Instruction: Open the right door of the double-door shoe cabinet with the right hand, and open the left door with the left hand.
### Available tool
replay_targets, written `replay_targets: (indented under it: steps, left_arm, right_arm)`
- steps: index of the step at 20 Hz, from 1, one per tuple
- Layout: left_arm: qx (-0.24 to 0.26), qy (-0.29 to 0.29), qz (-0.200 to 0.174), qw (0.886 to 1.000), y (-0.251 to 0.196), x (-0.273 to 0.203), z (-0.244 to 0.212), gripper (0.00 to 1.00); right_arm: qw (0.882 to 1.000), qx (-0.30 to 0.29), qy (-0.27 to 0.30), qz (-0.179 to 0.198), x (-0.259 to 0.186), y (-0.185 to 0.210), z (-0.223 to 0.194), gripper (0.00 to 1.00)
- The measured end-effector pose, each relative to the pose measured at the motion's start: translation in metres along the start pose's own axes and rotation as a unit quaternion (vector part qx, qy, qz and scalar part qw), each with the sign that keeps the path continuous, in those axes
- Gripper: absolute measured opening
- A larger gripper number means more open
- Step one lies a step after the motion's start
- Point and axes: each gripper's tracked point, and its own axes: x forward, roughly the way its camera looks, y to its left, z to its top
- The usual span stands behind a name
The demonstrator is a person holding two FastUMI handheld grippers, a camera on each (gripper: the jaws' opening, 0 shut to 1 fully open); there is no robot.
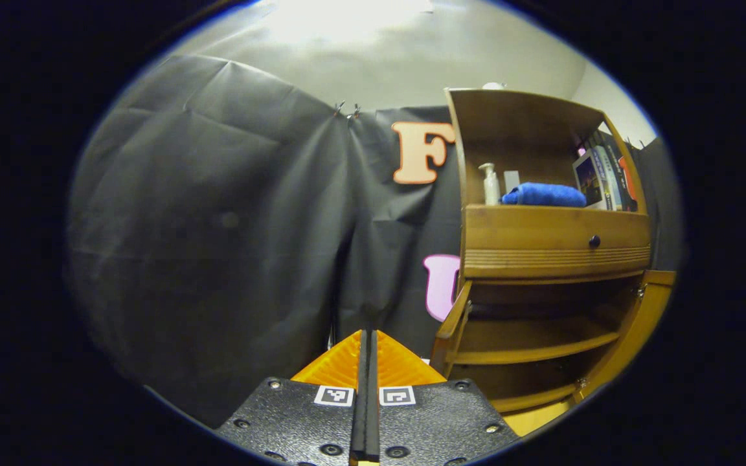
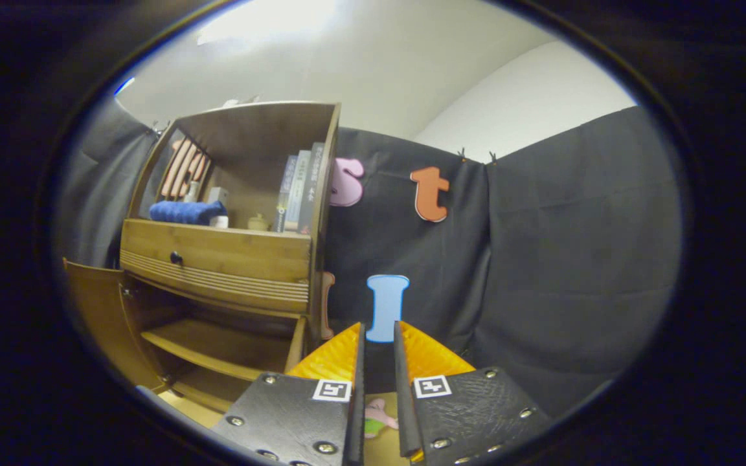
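The wooden shoe cabinet (image 1: 554,243) stands at the right of the left gripper view with both doors swung out. Its left door (image 1: 452,323) shows edge-on, its right door (image 1: 638,323) hangs wide, and bare inner shelves (image 1: 535,349) show between them. My left gripper (image 1: 368,333) is shut on nothing, left of the cabinet and facing the cloth wall. In the right gripper view the cabinet (image 2: 217,252) is at the left, with the left door (image 2: 94,310) wide and the right door (image 2: 296,346) edge-on. My right gripper (image 2: 378,327) stands slightly open, holding nothing, just right of that door.
The upper shelf holds a blue towel (image 1: 544,194), a pump bottle (image 1: 491,184) and books (image 2: 298,191). A drawer with a dark knob (image 1: 594,241) sits above the doors. A small pink toy (image 2: 379,414) lies on the floor under the right gripper. Black cloth walls surround the cabinet.
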Motion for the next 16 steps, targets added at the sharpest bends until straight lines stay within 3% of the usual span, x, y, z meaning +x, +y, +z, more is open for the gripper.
replay_targets:
  steps: [5, 15, 16]
  left_arm:
    - [-0.004, -0.042, -0.036, 0.998, -0.045, 0.009, 0.054, 0.0]
    - [-0.051, -0.035, -0.189, 0.98, -0.176, 0.0, 0.053, 0.0]
    - [-0.055, -0.034, -0.203, 0.977, -0.188, -0.002, 0.053, 0.08]
  right_arm:
    - [0.999, 0.005, -0.021, 0.038, -0.012, 0.033, 0.026, 0.21]
    - [0.99, 0.027, -0.02, 0.135, -0.024, 0.136, 0.034, 0.21]
    - [0.989, 0.027, -0.018, 0.145, -0.025, 0.147, 0.033, 0.21]
